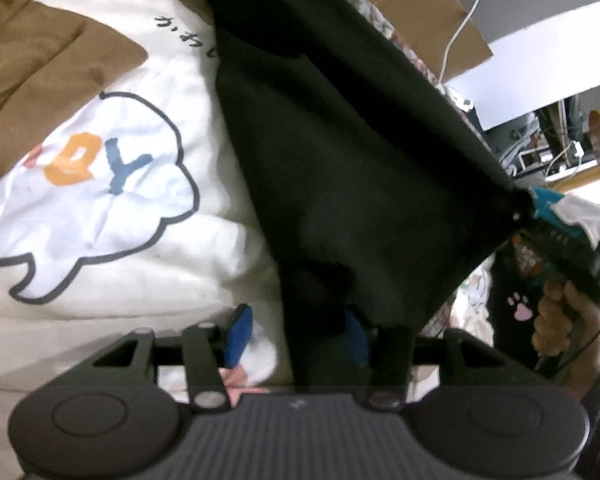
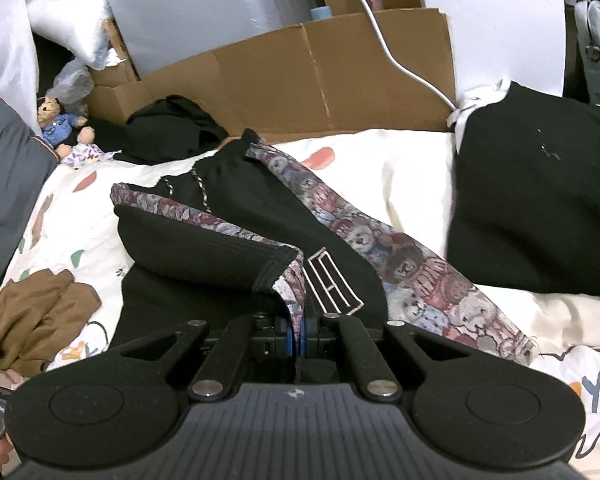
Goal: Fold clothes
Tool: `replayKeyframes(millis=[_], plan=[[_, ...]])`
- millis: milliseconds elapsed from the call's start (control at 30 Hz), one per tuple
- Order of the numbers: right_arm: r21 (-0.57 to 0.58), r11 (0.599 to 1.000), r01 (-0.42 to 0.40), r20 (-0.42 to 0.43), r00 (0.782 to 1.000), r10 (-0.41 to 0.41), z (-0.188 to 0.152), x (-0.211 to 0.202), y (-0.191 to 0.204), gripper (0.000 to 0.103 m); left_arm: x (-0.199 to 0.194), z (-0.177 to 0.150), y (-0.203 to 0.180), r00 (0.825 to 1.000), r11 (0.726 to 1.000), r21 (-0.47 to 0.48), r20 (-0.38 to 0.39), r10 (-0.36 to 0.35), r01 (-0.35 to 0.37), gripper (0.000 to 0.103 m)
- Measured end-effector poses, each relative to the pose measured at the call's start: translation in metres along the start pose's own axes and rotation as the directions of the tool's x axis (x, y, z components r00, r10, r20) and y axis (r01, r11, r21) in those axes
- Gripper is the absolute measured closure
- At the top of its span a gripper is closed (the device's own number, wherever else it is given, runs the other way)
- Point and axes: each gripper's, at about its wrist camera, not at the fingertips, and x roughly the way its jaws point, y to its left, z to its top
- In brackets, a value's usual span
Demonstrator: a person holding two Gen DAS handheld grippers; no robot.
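Pinching a corner of the black garment [image 2: 236, 248] over the printed bedspread [image 2: 400, 168], the right gripper [image 2: 297, 334] risks losing its thin bite; the left gripper [image 1: 296, 334], apparently spread around hanging cloth, may miss it, spilling the fold.

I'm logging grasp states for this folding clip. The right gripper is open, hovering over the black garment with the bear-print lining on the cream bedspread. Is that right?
Not quite. In the right wrist view the right gripper is shut on the hem of the black garment, blue pads pinching the bear-print lining between them. The rest holds: the garment lies on the cream bedspread.
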Motion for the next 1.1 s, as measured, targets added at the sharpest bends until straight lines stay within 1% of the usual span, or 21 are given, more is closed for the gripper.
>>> replayKeyframes(millis=[100, 233, 300, 400, 533, 633, 667, 933, 1100], plan=[[0.006, 1.000, 0.007, -0.005, 1.000, -0.007, -0.003, 0.002, -0.003, 0.100, 0.006, 0.001, -0.002, 1.000, 1.000, 0.005, -0.019, -0.013, 0.013, 0.049], [0.014, 1.000, 0.014, -0.003, 1.000, -0.014, -0.005, 0.002, -0.008, 0.100, 0.013, 0.001, 0.001, 0.998, 0.998, -0.034, -0.051, -0.047, 0.045, 0.049], [0.021, 1.000, 0.020, -0.005, 1.000, -0.020, -0.007, 0.002, -0.011, 0.100, 0.012, 0.000, 0.001, 0.997, 0.998, -0.041, -0.059, -0.051, 0.049, 0.049], [0.030, 0.999, 0.026, -0.011, 1.000, -0.026, -0.010, 0.001, -0.017, 0.100, 0.012, -0.002, 0.005, 0.996, 0.997, -0.048, -0.064, -0.060, 0.057, 0.052], [0.049, 0.998, 0.028, -0.008, 1.000, -0.028, -0.014, 0.001, -0.025, 0.100, 0.012, 0.001, 0.013, 0.996, 0.996, -0.078, -0.065, -0.059, 0.053, 0.064], [0.072, 0.997, 0.022, -0.008, 1.000, -0.022, -0.016, 0.003, -0.031, 0.100, 0.008, 0.004, 0.005, 0.997, 0.997, -0.062, -0.058, -0.059, 0.056, 0.087], [0.076, 0.997, 0.019, -0.007, 1.000, -0.019, -0.017, 0.003, -0.032, 0.100, 0.005, 0.005, 0.002, 0.997, 0.997, -0.053, -0.055, -0.060, 0.057, 0.090], [0.117, 0.993, 0.002, 0.017, 1.000, -0.004, -0.014, -0.006, -0.045, 0.100, -0.012, 0.016, -0.027, 0.997, 0.998, 0.017, -0.031, -0.068, 0.068, 0.092], [0.184, 0.983, -0.026, 0.013, 1.000, 0.024, -0.013, -0.007, -0.064, 0.100, -0.022, 0.026, -0.037, 0.995, 0.994, 0.041, -0.020, -0.096, 0.097, 0.092]])
